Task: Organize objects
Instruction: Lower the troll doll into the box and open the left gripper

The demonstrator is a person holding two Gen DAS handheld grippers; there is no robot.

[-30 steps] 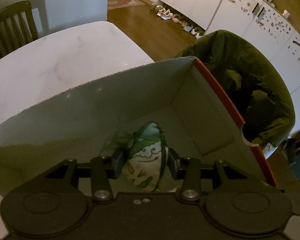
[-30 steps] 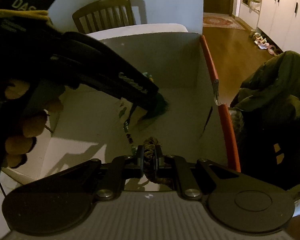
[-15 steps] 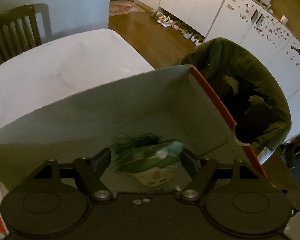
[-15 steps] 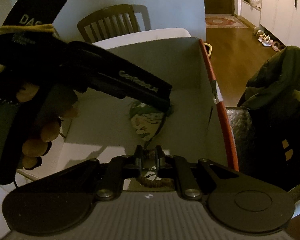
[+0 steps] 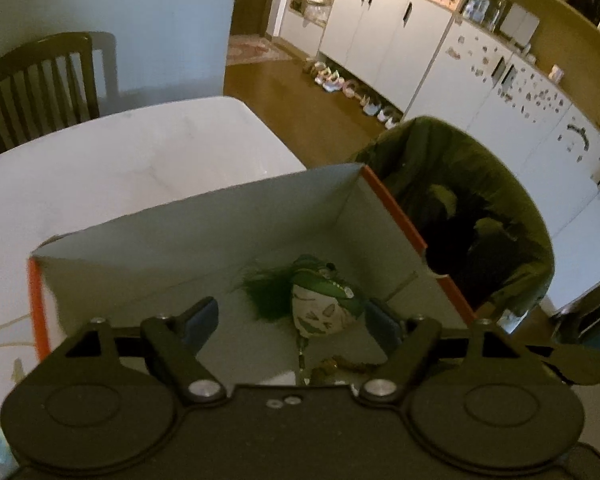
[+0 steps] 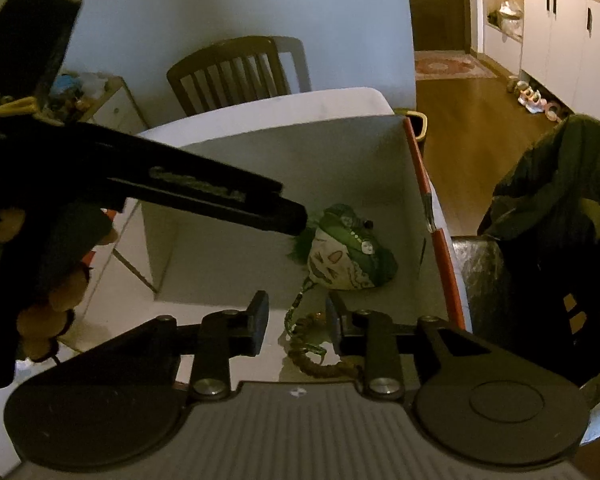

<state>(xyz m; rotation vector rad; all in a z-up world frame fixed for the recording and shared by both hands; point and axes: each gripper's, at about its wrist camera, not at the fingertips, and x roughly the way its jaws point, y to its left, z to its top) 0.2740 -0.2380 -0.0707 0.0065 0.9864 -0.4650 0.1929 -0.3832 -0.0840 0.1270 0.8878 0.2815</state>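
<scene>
Status: one item is stowed. The green-and-white cloth sachet (image 5: 324, 310) lies on the floor of the open cardboard box (image 5: 204, 232), toward the box's orange-edged right wall. Its green tassel fans out on the side away from that wall, and its beaded cord (image 6: 312, 344) trails along the box floor toward the near wall. Nothing else shows inside the box. Judged from this, the sachet's placement is done. Whether more objects wait outside the box cannot be told; none is clearly in view on the white table (image 5: 112, 160) beyond the box.

Left gripper (image 5: 290, 322): jaws spread wide, holding nothing. It hangs above the box interior, with the sachet showing between the two fingers but lower down. In the right wrist view its dark finger tip sits just beside the sachet's upper edge; contact cannot be confirmed.

Right gripper (image 6: 298, 322): jaws moderately open, empty. The cord lies below, between its fingers, apparently not pinched, though the near end of the cord runs close to the right finger.

Surroundings, relative to the box: a chair draped in a dark olive jacket (image 5: 472, 216) stands just past the right wall. A wooden slat-back chair (image 6: 236, 72) stands beyond the table's far edge.

Next, as a judgement: both grippers need to rise clear of the box without snagging the cord.
</scene>
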